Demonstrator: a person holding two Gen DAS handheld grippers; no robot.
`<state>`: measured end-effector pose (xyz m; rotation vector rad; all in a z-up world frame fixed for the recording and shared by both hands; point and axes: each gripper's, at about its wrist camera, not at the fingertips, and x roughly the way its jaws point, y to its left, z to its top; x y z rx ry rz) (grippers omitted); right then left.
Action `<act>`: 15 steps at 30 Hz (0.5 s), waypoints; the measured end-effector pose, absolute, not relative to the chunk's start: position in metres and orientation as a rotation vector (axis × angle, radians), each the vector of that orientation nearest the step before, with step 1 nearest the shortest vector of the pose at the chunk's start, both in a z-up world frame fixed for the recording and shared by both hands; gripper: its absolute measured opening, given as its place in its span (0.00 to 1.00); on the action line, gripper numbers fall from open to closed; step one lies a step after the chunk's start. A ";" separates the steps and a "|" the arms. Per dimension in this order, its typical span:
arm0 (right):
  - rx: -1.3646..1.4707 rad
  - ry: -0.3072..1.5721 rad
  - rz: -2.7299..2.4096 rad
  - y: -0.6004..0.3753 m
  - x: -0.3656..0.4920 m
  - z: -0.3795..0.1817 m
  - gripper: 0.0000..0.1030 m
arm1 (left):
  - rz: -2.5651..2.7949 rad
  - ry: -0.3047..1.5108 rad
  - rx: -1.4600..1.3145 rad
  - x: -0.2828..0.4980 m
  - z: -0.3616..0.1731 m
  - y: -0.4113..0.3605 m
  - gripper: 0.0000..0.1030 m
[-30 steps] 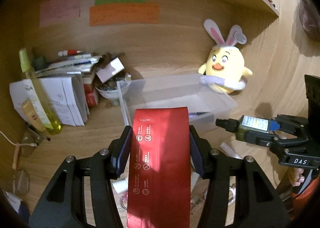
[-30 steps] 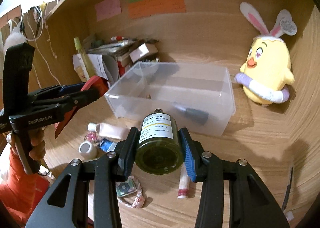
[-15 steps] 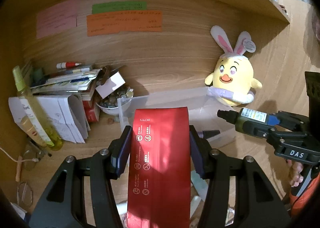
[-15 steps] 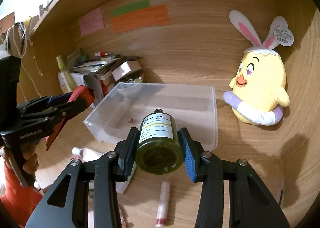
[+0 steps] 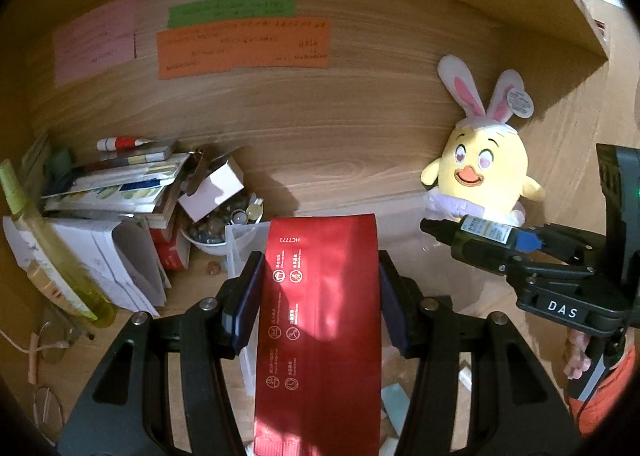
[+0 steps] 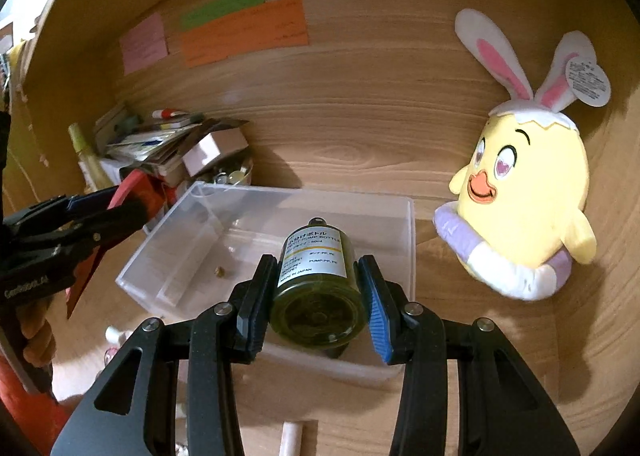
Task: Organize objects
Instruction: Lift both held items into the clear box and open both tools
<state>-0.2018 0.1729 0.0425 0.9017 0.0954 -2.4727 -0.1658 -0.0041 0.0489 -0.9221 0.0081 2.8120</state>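
Bottle (image 6: 314, 276), clamped in right gripper (image 6: 316, 296), hangs over bin (image 6: 408, 228), long axis pointing along the fingers toward the back wall. Left gripper (image 5: 318, 288), farther left, grips red pouch (image 5: 320, 336) lengthwise

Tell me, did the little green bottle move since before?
Yes. The green bottle, held in the right gripper, has travelled forward: earlier it hung short of the clear box's near wall, and now it hangs over the inside of the box.
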 end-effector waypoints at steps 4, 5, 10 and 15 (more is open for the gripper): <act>0.899 0.105 -2.483 0.169 -0.214 0.044 0.37 | 2.818 0.006 -0.938 -0.178 0.046 -0.002 0.52; 0.900 0.108 -2.487 0.168 -0.216 0.043 0.37 | 2.817 0.004 -0.944 -0.181 0.044 -0.001 0.52; 0.935 0.111 -2.476 0.166 -0.227 0.030 0.37 | 2.819 0.007 -0.994 -0.196 0.032 -0.001 0.52; 0.989 0.127 -2.460 0.163 -0.236 0.014 0.37 | 2.809 -0.010 -1.068 -0.212 0.016 -0.002 0.52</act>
